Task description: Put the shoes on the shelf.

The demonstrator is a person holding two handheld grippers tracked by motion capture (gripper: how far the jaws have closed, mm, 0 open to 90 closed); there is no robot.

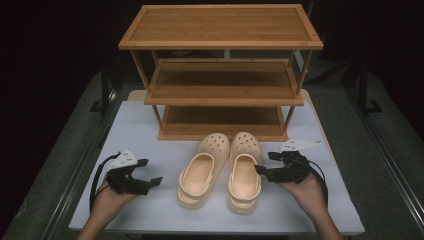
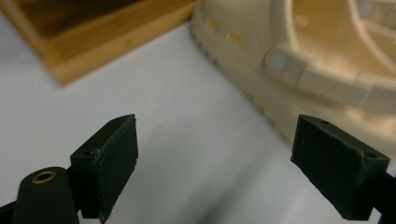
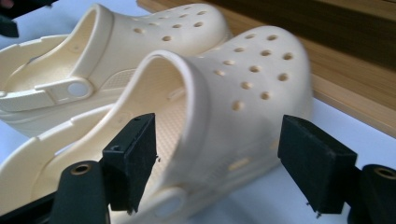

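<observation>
1. At the middle of the white tabletop (image 1: 140, 130), a pair of cream clogs sits side by side, toes toward the far edge and almost touching the bottom tier of a three-tier wooden shoe rack (image 1: 220, 90); the pairing and heading suggest they are lined up to go onto a shelf.

2. The left clog (image 1: 202, 170) lies a little askew, its heel swung toward the left edge, while the right clog (image 1: 245, 172) points straighter at the rack.

3. The right gripper (image 1: 261, 169), in the person's right hand, is level with the right clog's outer side, just beside its heel strap. In the right gripper view its jaws are spread, with the clog's rim and upper (image 3: 224, 93) between them; the pads are not pressing on it, so the shoe rests on the tabletop by its own weight.

4. The left gripper (image 1: 150, 175) hangs near the left edge, well apart from the left clog. Its jaws are spread with nothing between them; the left gripper view looks past them at bare tabletop, the clog's side (image 2: 299, 70) and a corner of the rack's base (image 2: 93, 37).

5. Judged from this layout, each hand is set to take the shoe on its own side, and neither clog is held.
</observation>
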